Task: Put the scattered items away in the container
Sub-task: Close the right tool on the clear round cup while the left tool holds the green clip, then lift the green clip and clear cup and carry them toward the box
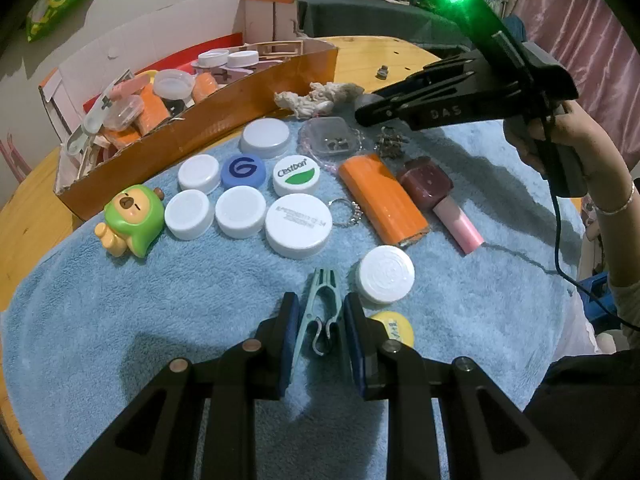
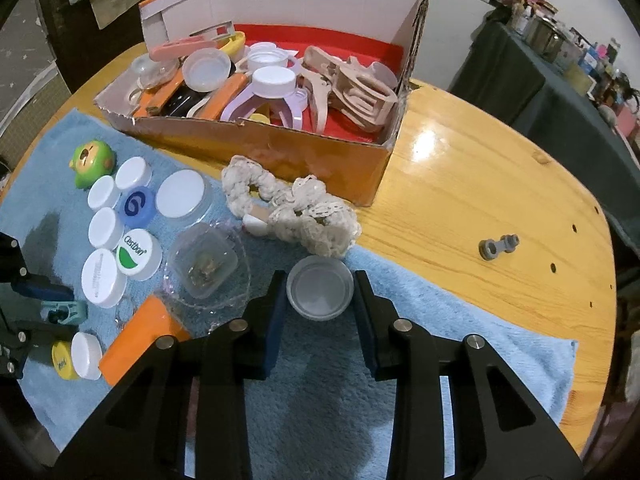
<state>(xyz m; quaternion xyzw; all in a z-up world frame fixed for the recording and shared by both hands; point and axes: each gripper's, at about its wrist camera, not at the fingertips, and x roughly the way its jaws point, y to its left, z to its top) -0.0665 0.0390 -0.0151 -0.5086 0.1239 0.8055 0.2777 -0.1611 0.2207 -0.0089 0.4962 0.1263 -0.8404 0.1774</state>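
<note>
The left gripper [image 1: 322, 320] has its blue-padded fingers [image 1: 290, 336] drawn in on a pale green plastic clothes peg [image 1: 322, 308], which lies on the light blue fleece towel [image 1: 120, 320]. The right gripper [image 2: 320, 300] is clamped on a small translucent grey plastic lid [image 2: 320, 288], its pads pressing both sides of the rim; the lid sits on the towel, just short of the orange cardboard box [image 2: 280, 148], the container.

That box already holds a fair heap: clear and white lids, orange packets, a lilac plastic holder and beige clips. Much remains outside. Nearest the box front lie a cream crocheted scrunchie [image 2: 292, 208] and a clear lidded tub [image 2: 204, 264]. Further from the box are a cluster of white bottle caps [image 1: 236, 208], one blue cap [image 1: 243, 171], a green bear figurine [image 1: 132, 220], an orange wrapped block [image 1: 382, 200], a pink and maroon toy microphone [image 1: 440, 204], a yellow cap [image 1: 394, 328] and a grey bolt [image 2: 498, 245] on the bare wooden table [image 2: 480, 180]. By my judgement the job is under halfway, with two pieces gripped and awaiting the carry to the box.
</note>
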